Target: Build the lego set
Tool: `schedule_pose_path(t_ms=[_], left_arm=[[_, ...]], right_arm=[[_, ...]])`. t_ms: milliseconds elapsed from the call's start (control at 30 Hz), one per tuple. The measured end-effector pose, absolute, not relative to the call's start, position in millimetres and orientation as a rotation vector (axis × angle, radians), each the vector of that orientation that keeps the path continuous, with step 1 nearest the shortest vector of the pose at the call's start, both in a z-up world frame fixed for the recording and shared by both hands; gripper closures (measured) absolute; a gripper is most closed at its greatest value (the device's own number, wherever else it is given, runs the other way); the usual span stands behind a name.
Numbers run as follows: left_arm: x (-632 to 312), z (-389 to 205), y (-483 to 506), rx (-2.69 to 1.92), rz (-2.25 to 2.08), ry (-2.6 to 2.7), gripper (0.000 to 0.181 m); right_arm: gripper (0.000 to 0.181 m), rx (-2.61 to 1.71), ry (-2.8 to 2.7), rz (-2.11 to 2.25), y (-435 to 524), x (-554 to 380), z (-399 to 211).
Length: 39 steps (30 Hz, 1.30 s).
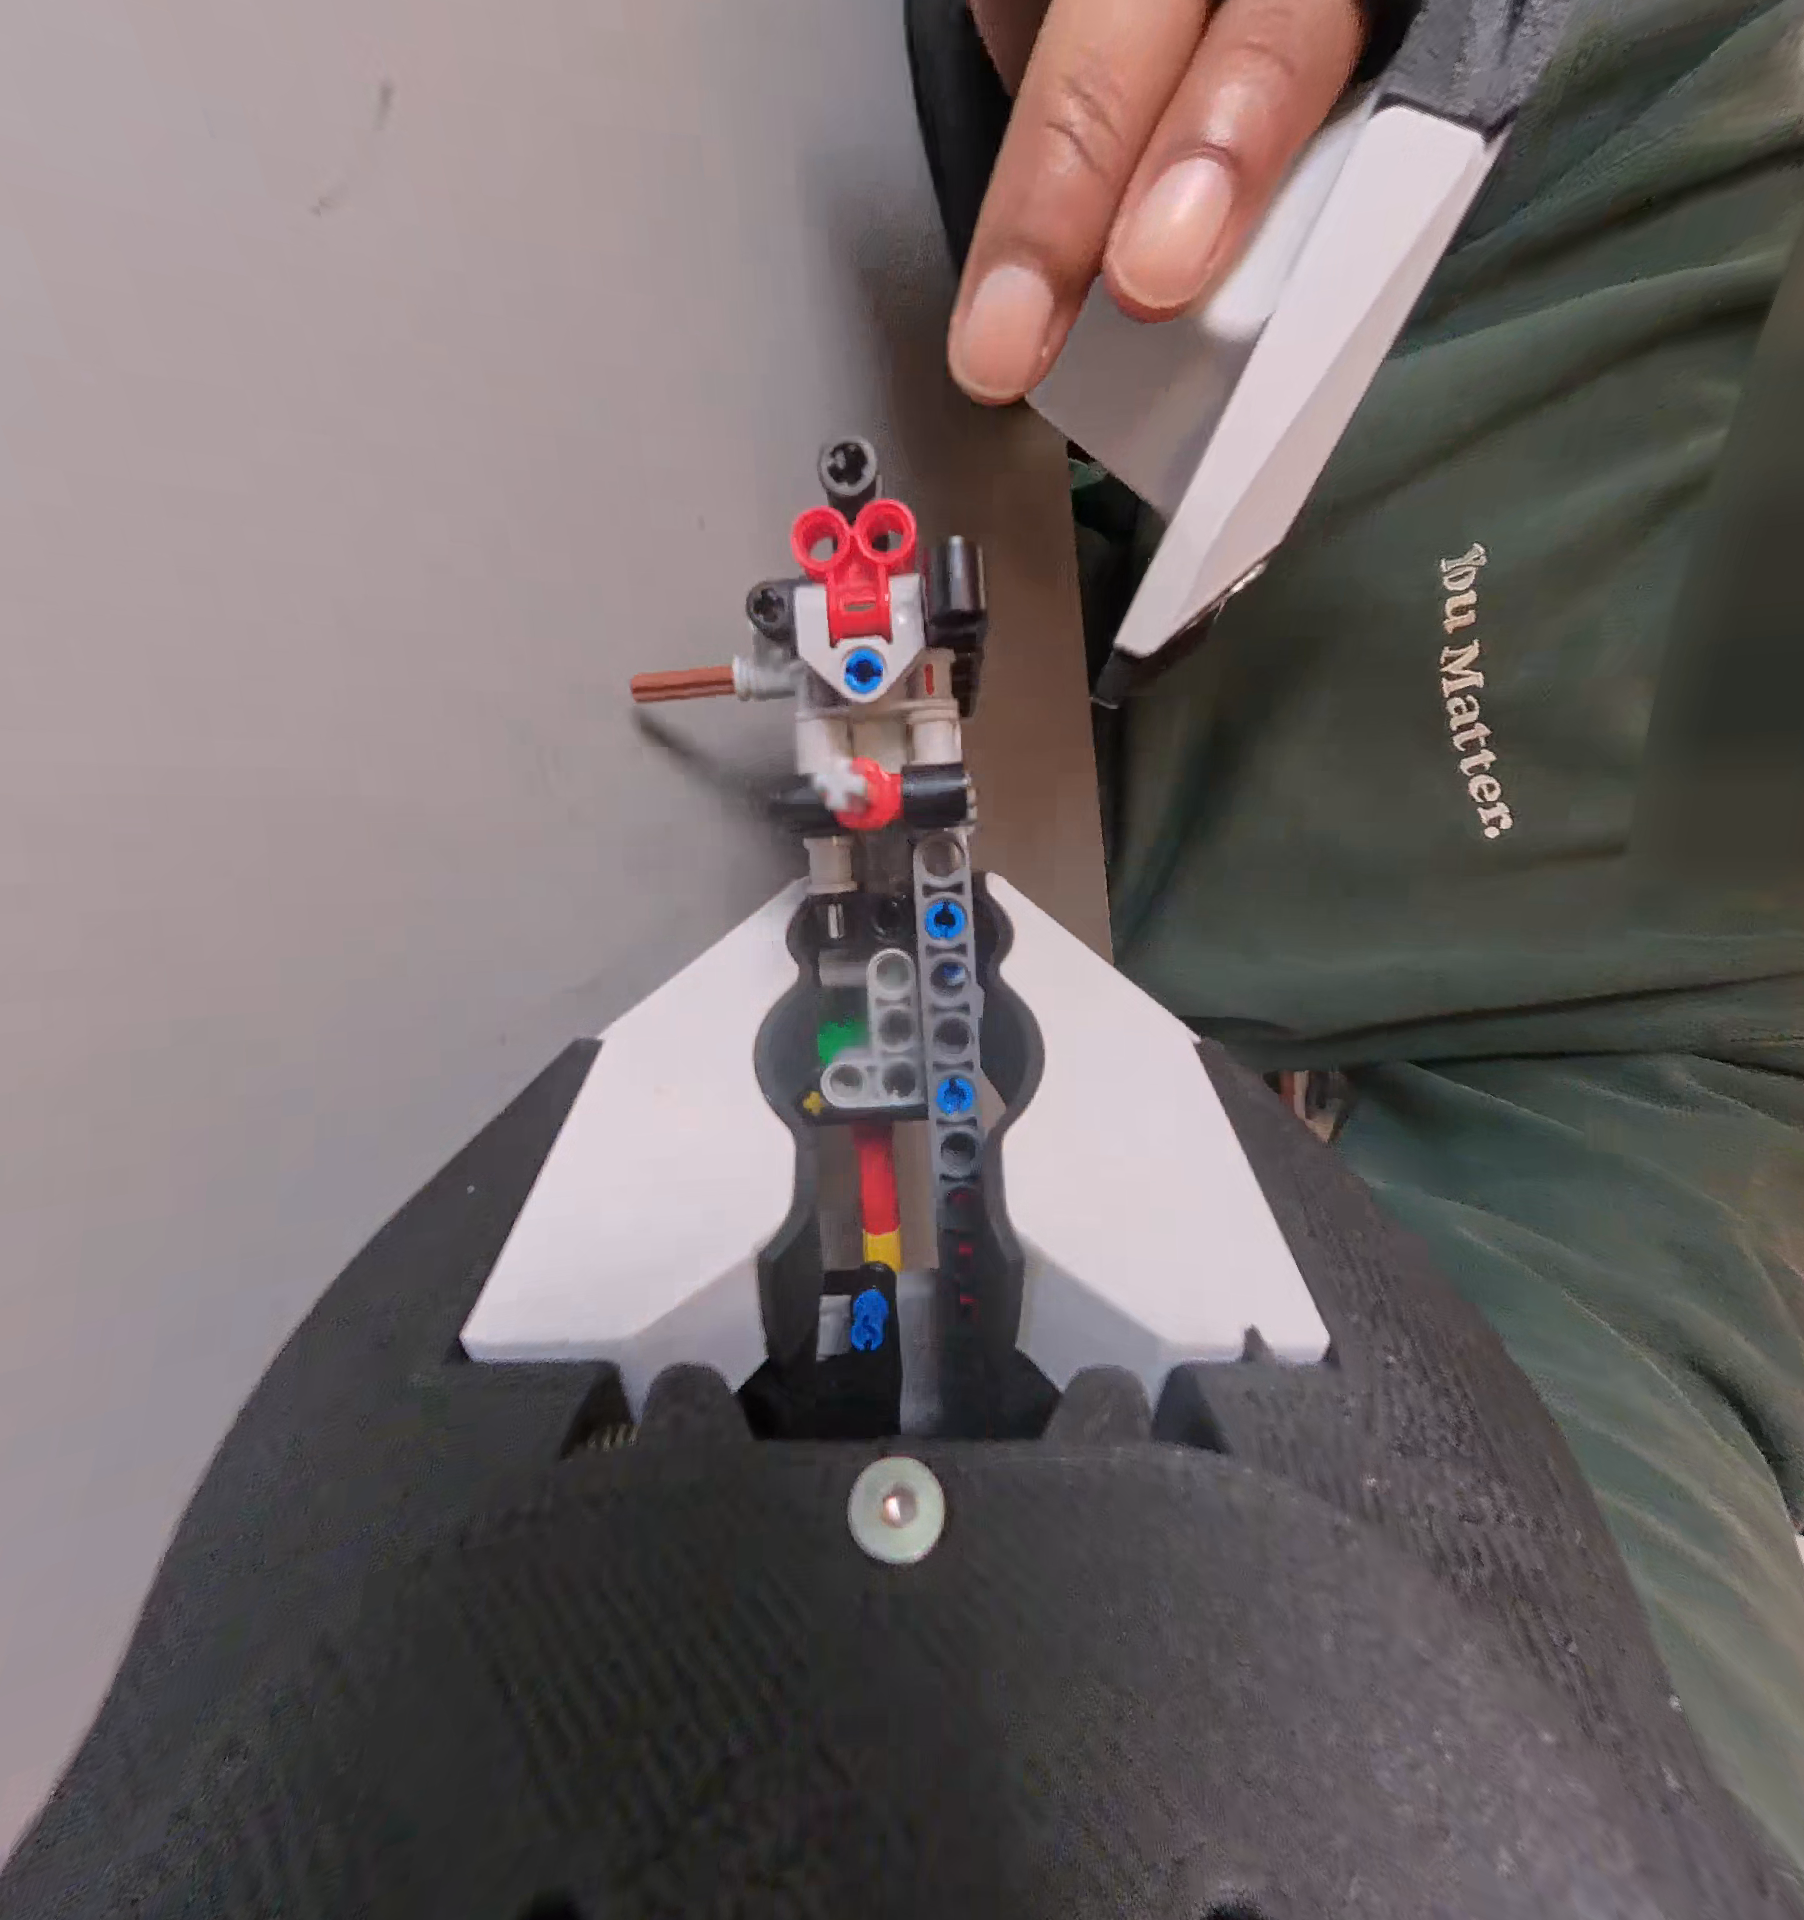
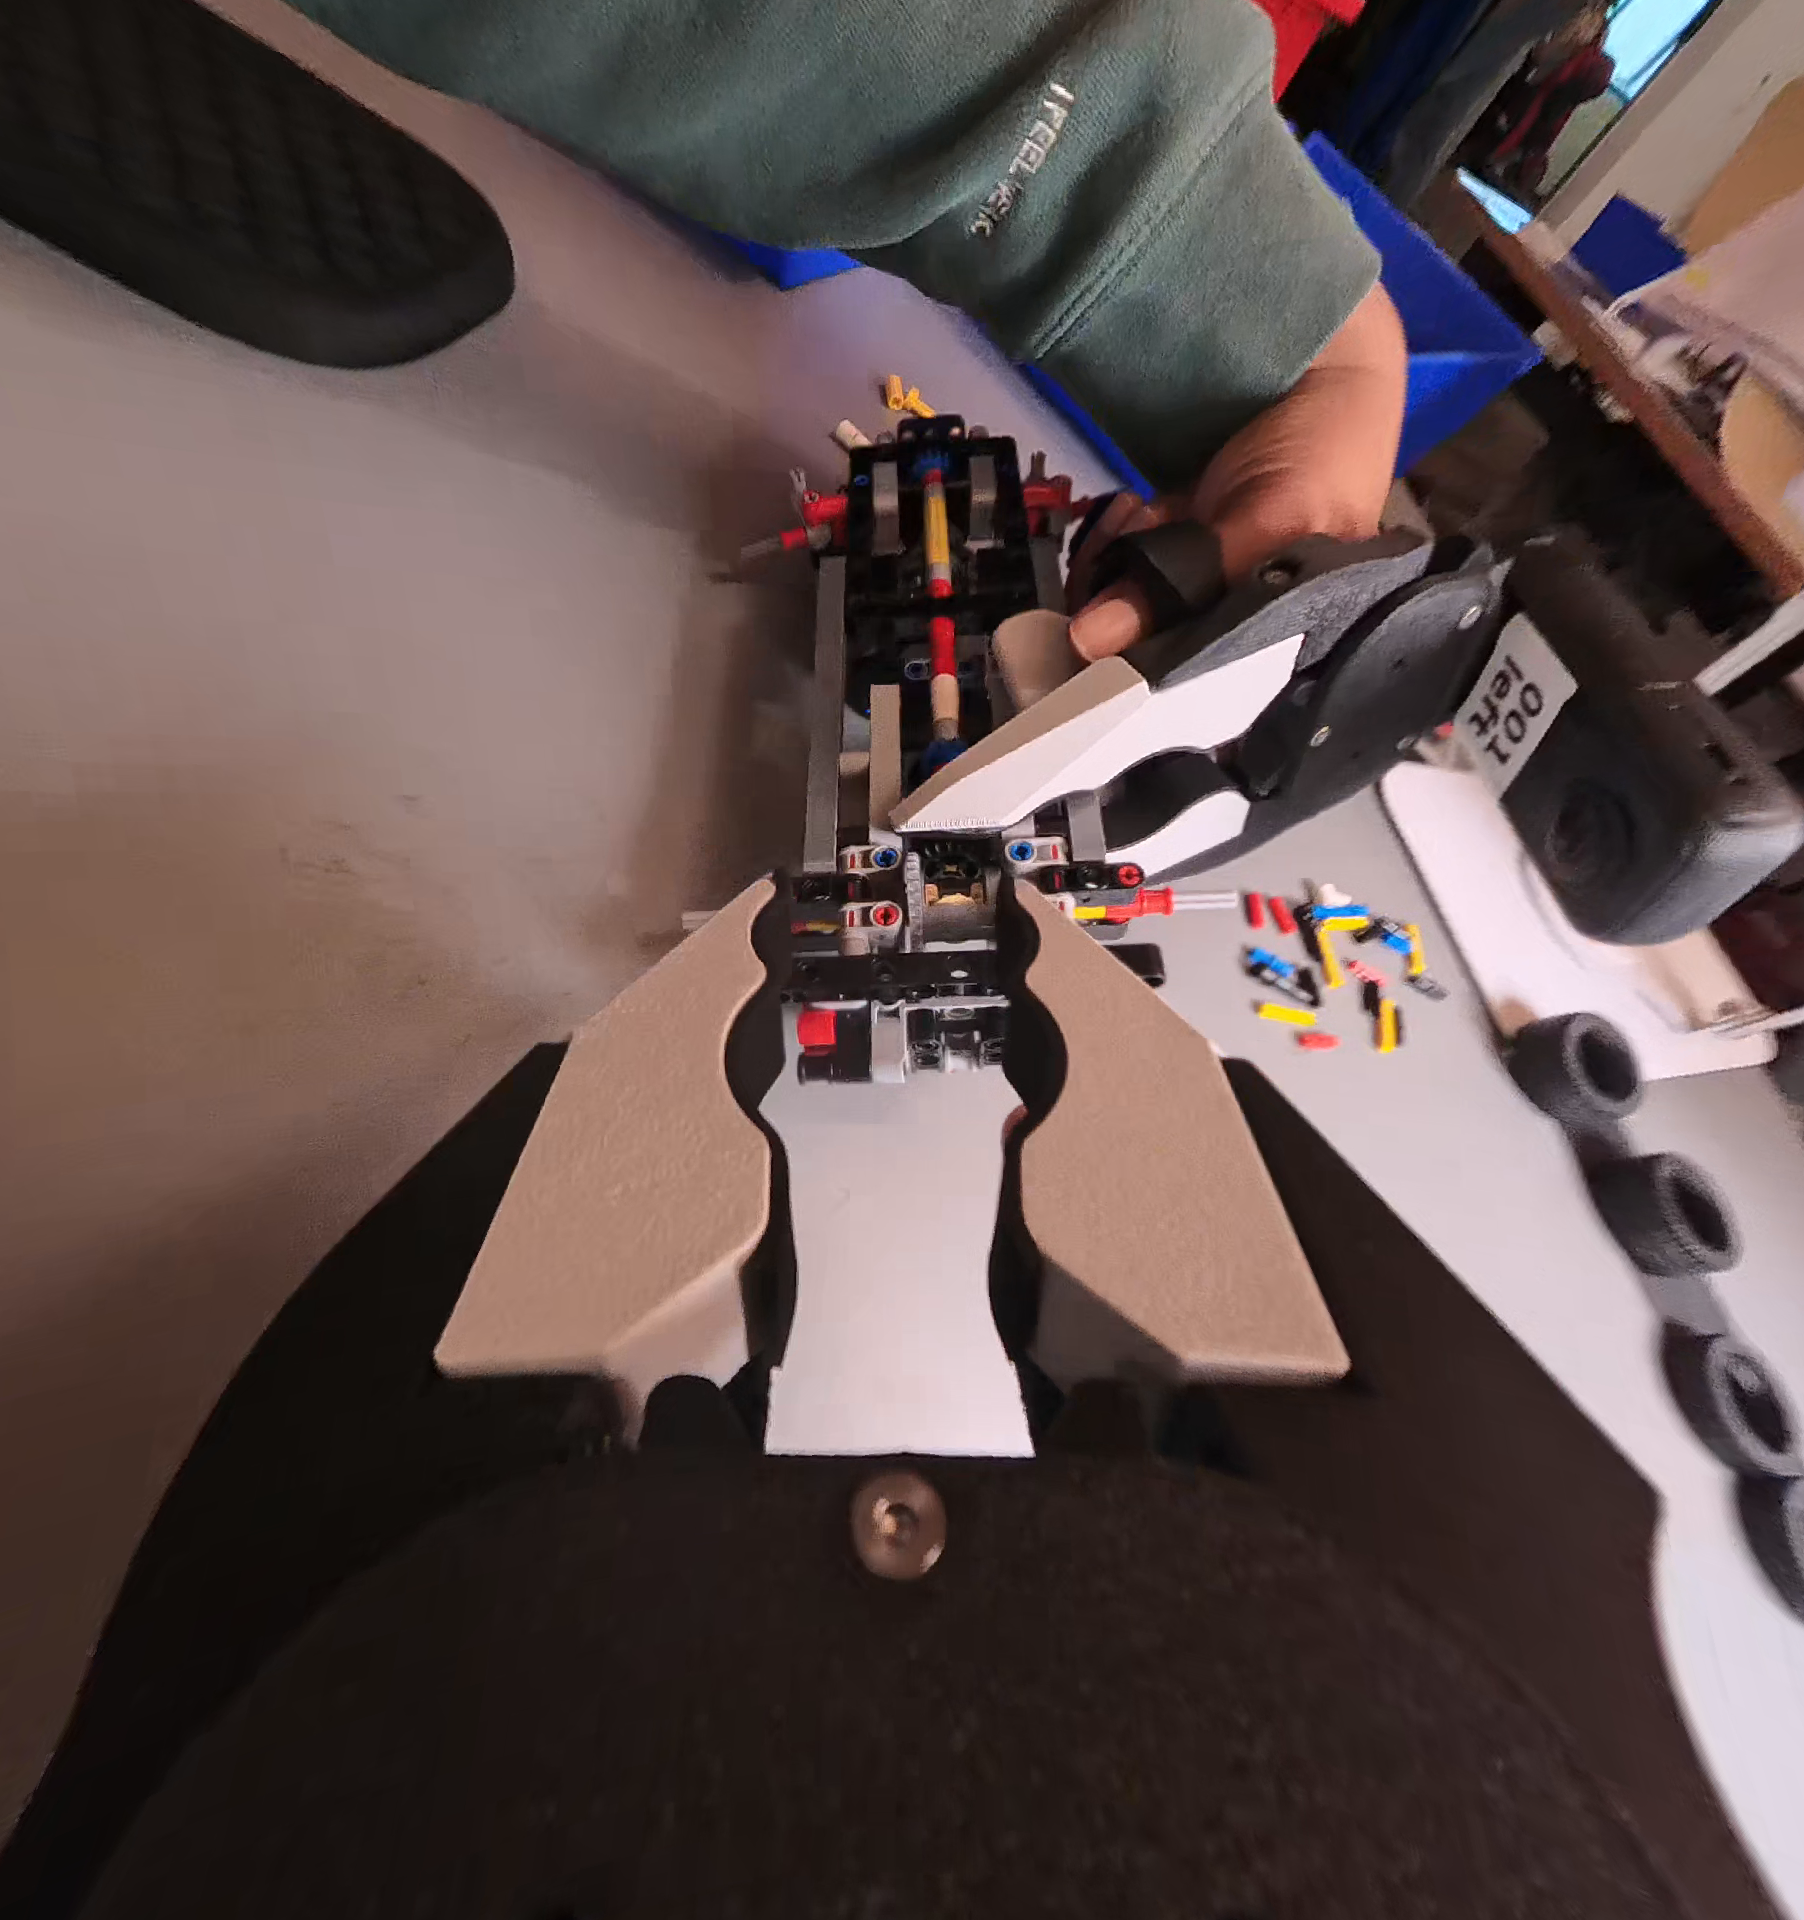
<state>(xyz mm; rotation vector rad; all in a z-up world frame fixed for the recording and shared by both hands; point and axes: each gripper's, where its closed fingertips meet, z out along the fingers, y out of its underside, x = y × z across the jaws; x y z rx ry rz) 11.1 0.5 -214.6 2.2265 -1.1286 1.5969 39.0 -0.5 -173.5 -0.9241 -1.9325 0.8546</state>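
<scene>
Left wrist view: the left hand-held gripper has its white fingers pressed against the sides of the lego chassis, which sticks out forward past the fingertips.
Chassis front: a red connector and a brown axle show at the far end, above the grey counter.
Right wrist view: the right hand-held gripper has its beige fingers spread; the near end of the chassis sits between the tips, and contact cannot be told.
Left gripper from this side: it pinches the chassis mid-length, held by a hand.
Loose parts: small red, yellow and blue pieces lie on the counter to the right.
Tyres: a row of black tyres lies beyond them.
</scene>
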Motion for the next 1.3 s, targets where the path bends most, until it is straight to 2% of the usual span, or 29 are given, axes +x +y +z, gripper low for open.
schedule_pose_path(t_ms=[167, 267, 400, 433, 500, 533, 567, 600, 633, 700, 833, 1133, 1300], left_arm=[[13, -216, 5, 2.174, 1.639, -1.108, 0.156], [13, -216, 6, 2.162, 1.653, -1.102, 0.156], [12, -216, 7, 2.167, 1.655, -1.104, 0.156], [12, -216, 8, 2.168, 1.655, -1.104, 0.156], [12, -216, 8, 2.172, 1.651, -1.106, 0.156], [12, -216, 8, 2.175, 1.649, -1.108, 0.156], [12, -216, 8, 2.178, 1.647, -1.109, 0.156], [13, -216, 8, 2.181, 1.645, -1.111, 0.156], [13, -216, 9, 2.182, 1.642, -1.113, 0.156], [13, -216, 8, 2.183, 1.637, -1.115, 0.156], [13, -215, 11, 2.226, 1.602, -1.147, 0.156], [0, -167, 7, 2.53, 1.479, -1.501, 0.157], [-8, -142, -4, 2.675, 1.343, -1.643, 0.157]], right_arm=[[0.147, -1.033, -1.895, 0.98, 14, 38, -191], [0.181, -1.041, -1.851, 0.945, 24, 34, -191], [0.181, -1.051, -1.83, 0.954, 27, 33, -190], [0.173, -1.045, -1.822, 0.95, 28, 32, -188], [0.145, -1.058, -1.822, 0.952, 28, 31, -187], [0.143, -1.064, -1.826, 0.949, 29, 31, -187], [0.156, -1.056, -1.824, 0.934, 30, 32, -188], [0.178, -1.039, -1.814, 0.914, 32, 32, -187], [0.181, -1.023, -1.808, 0.911, 32, 33, -185], [0.181, -1.04, -1.807, 0.921, 33, 34, -185], [0.154, -1.05, -1.787, 0.946, 34, 35, -181], [0.151, -1.221, -1.285, 1.458, 72, 53, -102], [0.152, -1.218, -1.25, 1.539, 61, 52, -88]])
